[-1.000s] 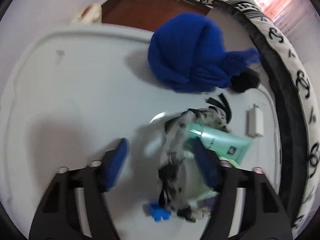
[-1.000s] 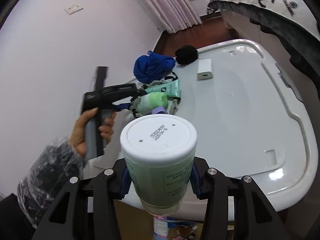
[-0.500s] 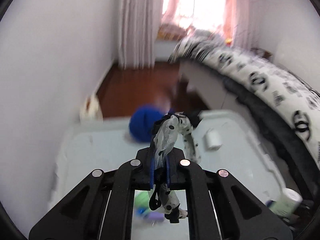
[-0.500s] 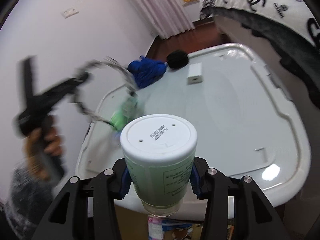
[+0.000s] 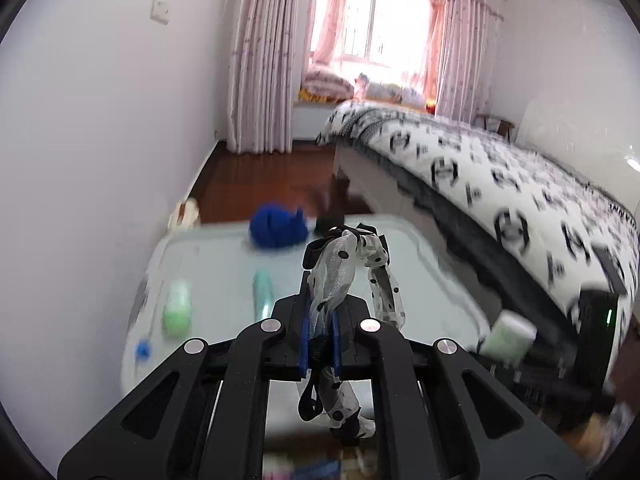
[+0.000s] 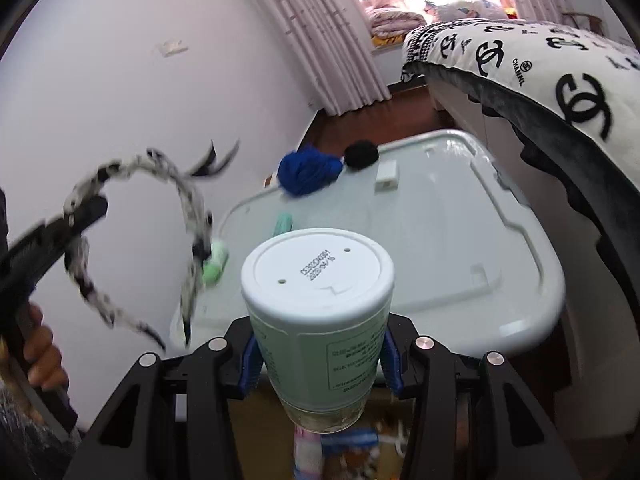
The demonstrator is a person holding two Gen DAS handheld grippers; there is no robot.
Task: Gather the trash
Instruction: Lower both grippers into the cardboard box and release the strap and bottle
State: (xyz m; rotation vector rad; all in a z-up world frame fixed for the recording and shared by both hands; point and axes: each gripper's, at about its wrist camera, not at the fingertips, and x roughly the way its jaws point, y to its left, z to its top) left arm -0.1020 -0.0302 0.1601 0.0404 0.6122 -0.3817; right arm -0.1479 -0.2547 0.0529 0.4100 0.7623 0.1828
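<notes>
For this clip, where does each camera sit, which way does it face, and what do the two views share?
Left wrist: on the left hand-held gripper, facing the window across the lid; its fingers pinch a spotted scarf.
Right wrist: on the right hand-held gripper, facing the lid and bed; it clamps a cup; the person's left hand shows.
Shared: lid, scarf, cup, blue cloth.

L hand-held gripper (image 5: 320, 334) clamps spotted fabric strip (image 5: 340, 268) above white lid (image 5: 224, 264).
</notes>
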